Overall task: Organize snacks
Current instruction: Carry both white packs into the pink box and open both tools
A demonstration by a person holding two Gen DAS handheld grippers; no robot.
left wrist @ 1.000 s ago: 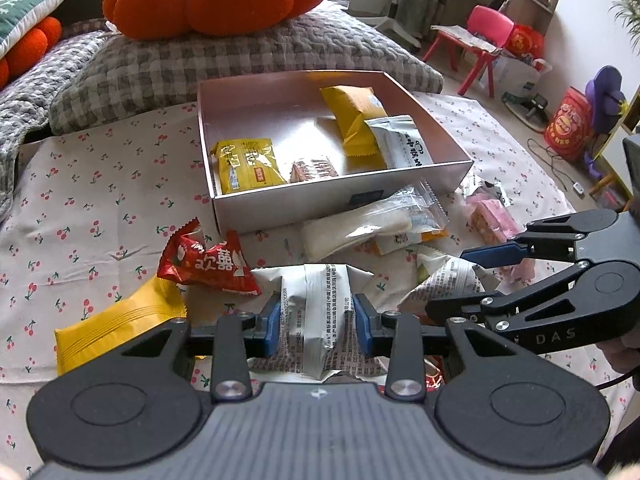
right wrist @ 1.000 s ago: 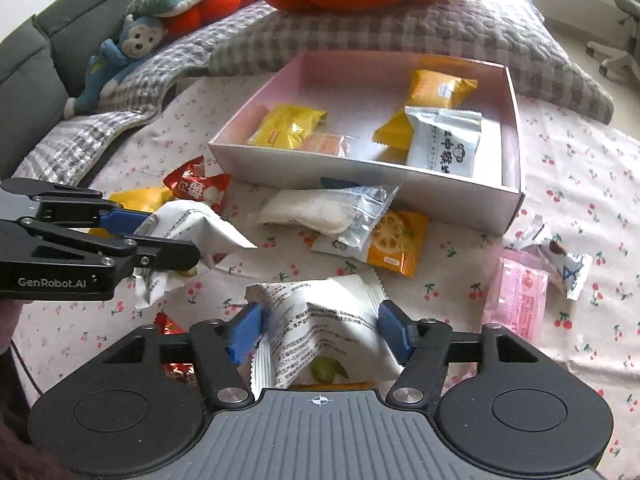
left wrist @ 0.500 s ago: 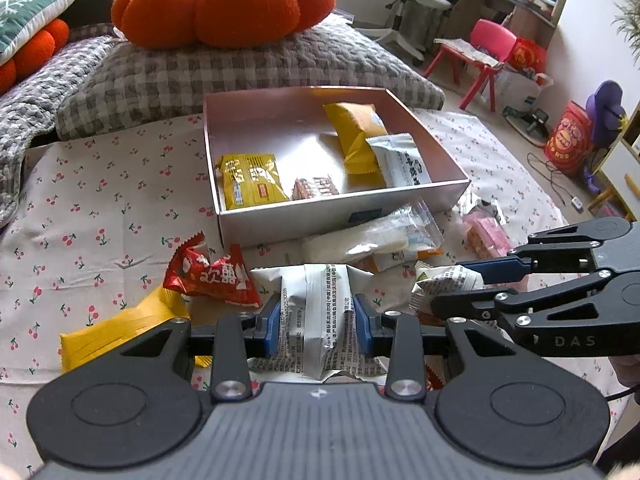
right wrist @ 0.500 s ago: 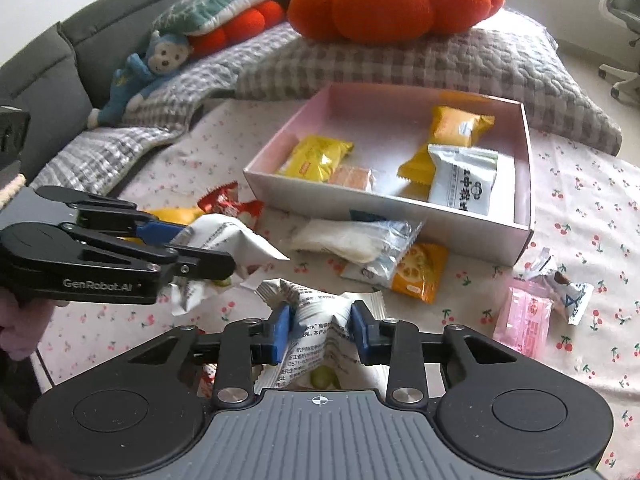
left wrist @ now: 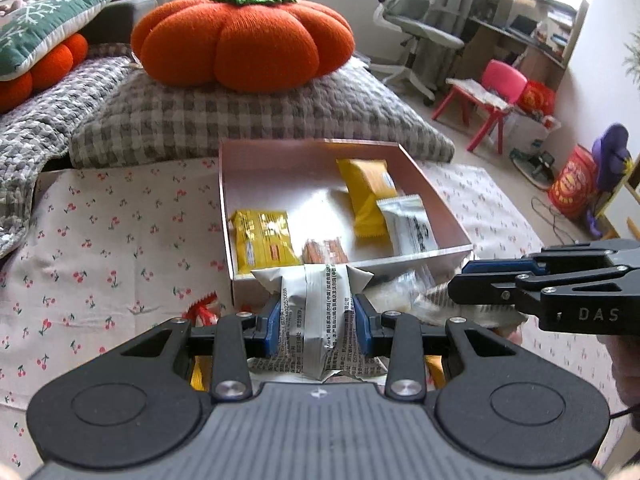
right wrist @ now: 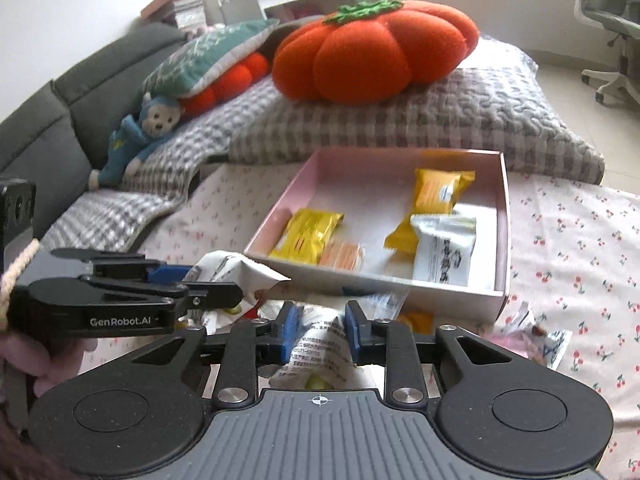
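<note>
Four packets sit in the box (right wrist: pixel 505 240), we've a white packet (left wrist: pixel 320 312) clamped left, the right gripper (right wrist: pixel 318 330) just closing on another (right wrist: pixel 320 354), several loose, seemingly.

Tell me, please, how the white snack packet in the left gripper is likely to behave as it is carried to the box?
The white packet looks crumpled between the left gripper pads, so it is probably soft and light. Its loose ends flare out, so they may flop. The glossy film might slip a little.
</note>
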